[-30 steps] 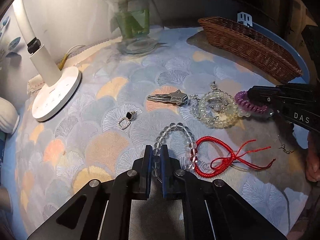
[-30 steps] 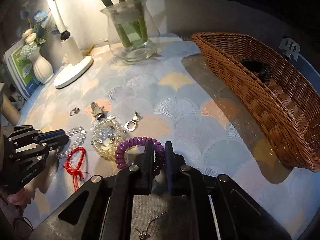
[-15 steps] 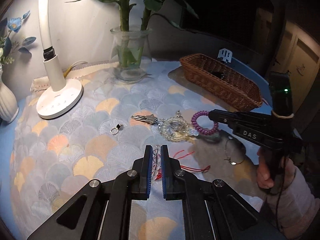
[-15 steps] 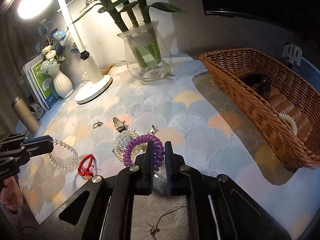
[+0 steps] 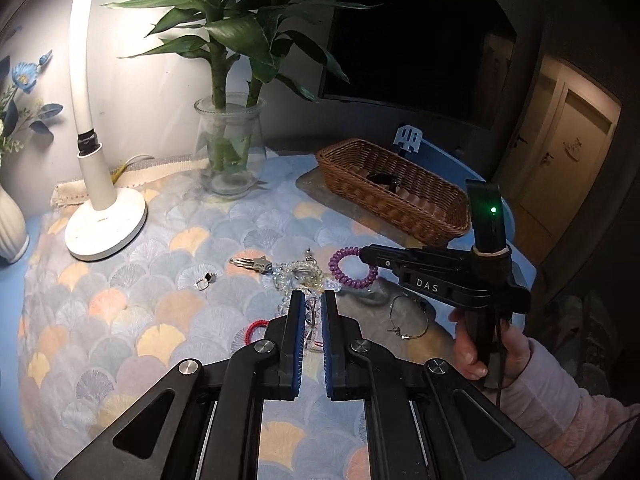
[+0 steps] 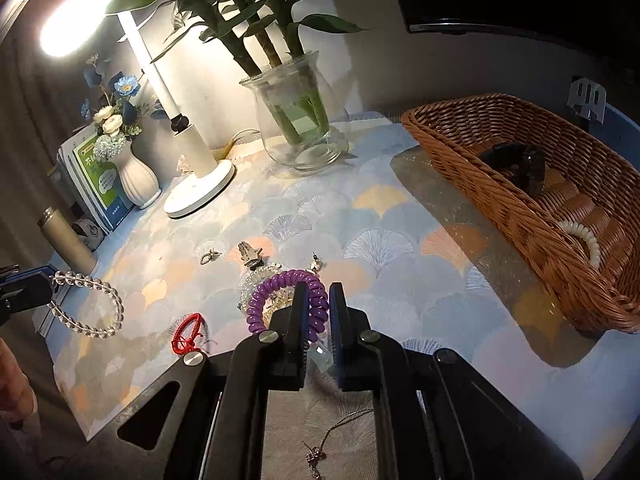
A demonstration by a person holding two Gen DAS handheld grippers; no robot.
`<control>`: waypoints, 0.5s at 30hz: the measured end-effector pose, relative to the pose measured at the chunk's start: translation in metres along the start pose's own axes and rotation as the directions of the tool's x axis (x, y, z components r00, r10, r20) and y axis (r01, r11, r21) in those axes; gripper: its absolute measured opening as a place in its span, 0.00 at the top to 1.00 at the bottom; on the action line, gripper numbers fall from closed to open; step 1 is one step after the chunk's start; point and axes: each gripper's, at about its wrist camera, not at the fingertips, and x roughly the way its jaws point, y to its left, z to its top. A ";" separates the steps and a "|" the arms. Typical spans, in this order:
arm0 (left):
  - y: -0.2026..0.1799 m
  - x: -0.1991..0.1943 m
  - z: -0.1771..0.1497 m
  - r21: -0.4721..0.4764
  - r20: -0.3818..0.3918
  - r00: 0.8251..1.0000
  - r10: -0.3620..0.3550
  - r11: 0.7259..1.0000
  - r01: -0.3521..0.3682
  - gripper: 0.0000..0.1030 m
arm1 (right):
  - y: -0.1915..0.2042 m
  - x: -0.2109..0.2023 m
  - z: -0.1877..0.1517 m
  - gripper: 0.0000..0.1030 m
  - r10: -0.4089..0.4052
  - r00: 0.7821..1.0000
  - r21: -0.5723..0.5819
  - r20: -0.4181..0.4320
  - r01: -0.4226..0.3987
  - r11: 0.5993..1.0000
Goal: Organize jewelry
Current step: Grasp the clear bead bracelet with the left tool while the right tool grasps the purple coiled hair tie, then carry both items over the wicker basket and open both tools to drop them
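Observation:
My left gripper (image 5: 308,300) is shut on a clear bead bracelet (image 5: 312,312) and holds it above the table; in the right wrist view the bracelet (image 6: 92,308) hangs from that gripper (image 6: 44,280) at the far left. My right gripper (image 6: 318,292) is shut on a purple coil bracelet (image 6: 272,292), lifted off the cloth; it also shows in the left wrist view (image 5: 348,268). A wicker basket (image 6: 496,200) at the right holds a black bracelet (image 6: 520,164) and a white bead bracelet (image 6: 584,236).
On the patterned cloth lie a red cord (image 6: 188,332), a pale crystal bracelet (image 6: 256,280), a key (image 6: 248,256), a small earring (image 6: 208,256) and a hoop earring (image 5: 408,320). A glass vase (image 6: 300,128), white lamp (image 6: 196,184) and white flower vase (image 6: 136,176) stand behind.
Both grippers have risen from the table, each carrying its bracelet: the clear beads on the left, the purple coil on the right. The views have widened.

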 end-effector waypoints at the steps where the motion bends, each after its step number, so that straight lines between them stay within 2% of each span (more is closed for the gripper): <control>1: -0.003 0.002 0.002 0.003 -0.003 1.000 -0.004 1.000 0.004 0.93 | -0.002 -0.002 0.000 0.89 0.010 1.000 0.009 0.006 -0.010 1.000; 8: -0.034 0.029 0.039 0.073 -0.019 0.999 -0.026 0.997 0.027 0.93 | -0.017 -0.026 -0.002 0.89 0.040 0.998 0.086 0.057 -0.045 0.995; 12: -0.058 0.049 0.074 0.117 -0.006 0.998 -0.056 0.992 0.056 0.93 | -0.035 -0.066 0.000 0.89 -0.045 0.992 0.102 0.120 0.033 0.994; 15: -0.074 0.072 0.101 0.128 -0.007 0.997 -0.073 0.989 0.073 0.93 | -0.066 -0.098 0.014 0.89 -0.121 0.978 0.164 0.169 0.093 0.982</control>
